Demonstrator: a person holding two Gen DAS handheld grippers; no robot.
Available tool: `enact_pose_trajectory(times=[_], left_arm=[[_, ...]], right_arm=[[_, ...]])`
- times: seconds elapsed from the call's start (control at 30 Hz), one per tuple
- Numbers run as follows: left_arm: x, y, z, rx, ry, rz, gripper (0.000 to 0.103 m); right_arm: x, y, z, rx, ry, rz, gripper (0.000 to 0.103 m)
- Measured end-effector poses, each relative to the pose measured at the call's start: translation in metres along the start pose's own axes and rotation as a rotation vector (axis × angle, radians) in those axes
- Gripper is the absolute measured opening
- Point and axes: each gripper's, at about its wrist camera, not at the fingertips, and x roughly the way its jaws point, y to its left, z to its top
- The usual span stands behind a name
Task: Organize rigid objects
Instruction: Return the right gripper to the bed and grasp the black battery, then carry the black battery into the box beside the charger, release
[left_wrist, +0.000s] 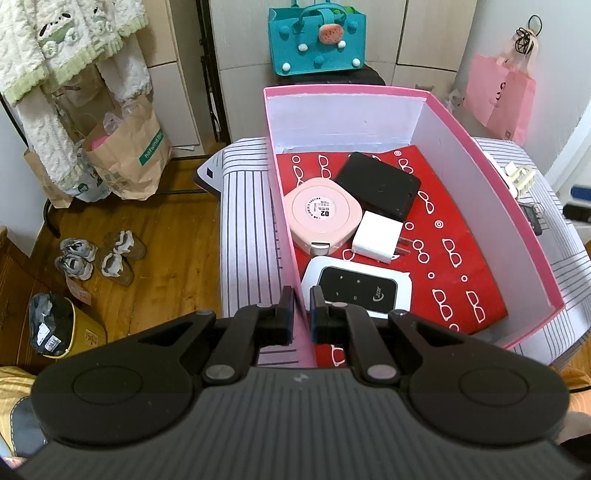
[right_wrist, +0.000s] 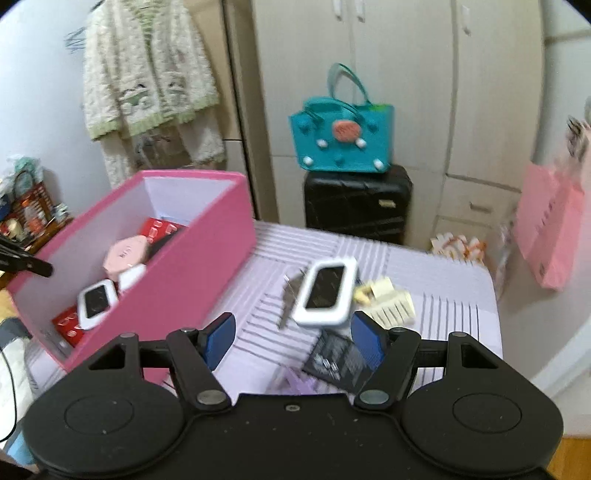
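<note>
Left gripper (left_wrist: 302, 295) is clamped tight on the near wall of the pink box (left_wrist: 491, 122), one finger outside and one inside. Right gripper (right_wrist: 293, 332) hangs wide apart over the striped table (right_wrist: 443, 280), nothing between its pads.

Count inside the box, near to far: one white device with a black screen (left_wrist: 354, 291) closest to the clamped wall, then one white plug adapter (left_wrist: 376, 238) and one round pink case (left_wrist: 323, 218) side by side, touching, and one flat black case (left_wrist: 380, 182) farthest back. Four items, all lying on a red sheet printed with white glasses (left_wrist: 443, 266) that covers the box floor.

Outside on the table, right of the box: nearest the right gripper, one dark flat packet (right_wrist: 336, 360); beyond it a second white device with a black screen (right_wrist: 325, 291); just right of that, one cream comb-like clip (right_wrist: 391, 304). The view is blurred here, and something dark to the left of the white device cannot be made out.

Far back: one teal bag (right_wrist: 343, 144) on a black suitcase (right_wrist: 358, 203).
</note>
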Motion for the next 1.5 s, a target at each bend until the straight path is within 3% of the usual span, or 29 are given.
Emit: enact_pose_trajectory(times=[0.1,0.33,0.43,0.7,0.77,0.8,0.97,1.5], left_arm=[[0.000,0.001,-0.001,-0.012,-0.004,-0.002,0.007],[0.001,0.005,-0.001,-0.044,-0.007,-0.013,0.008],[0.002,0.004,-0.001,-0.049,-0.008,-0.012,0.008],[0.001,0.007,-0.003,-0.063,-0.016,-0.013,0.008],[0.001,0.007,-0.003,-0.063,-0.015,-0.010,0.008],[0.002,0.007,-0.003,-0.066,-0.014,-0.010,0.007],[0.001,0.008,-0.004,-0.072,-0.016,-0.014,0.007],[0.000,0.010,-0.008,-0.107,-0.031,-0.013,0.007]], right_arm=[[0.011,-0.007,-0.016,0.036,0.019,-0.042,0.074],[0.045,-0.034,-0.043,0.284,0.046,-0.025,0.077],[0.057,-0.035,-0.047,0.311,0.043,-0.040,0.078],[0.080,-0.034,-0.043,0.302,0.062,-0.114,0.080],[0.080,-0.033,-0.042,0.308,0.062,-0.127,0.076],[0.079,-0.033,-0.042,0.313,0.061,-0.131,0.068],[0.073,-0.029,-0.043,0.271,0.065,-0.145,0.068],[0.032,-0.012,-0.030,0.181,0.006,-0.024,0.068]])
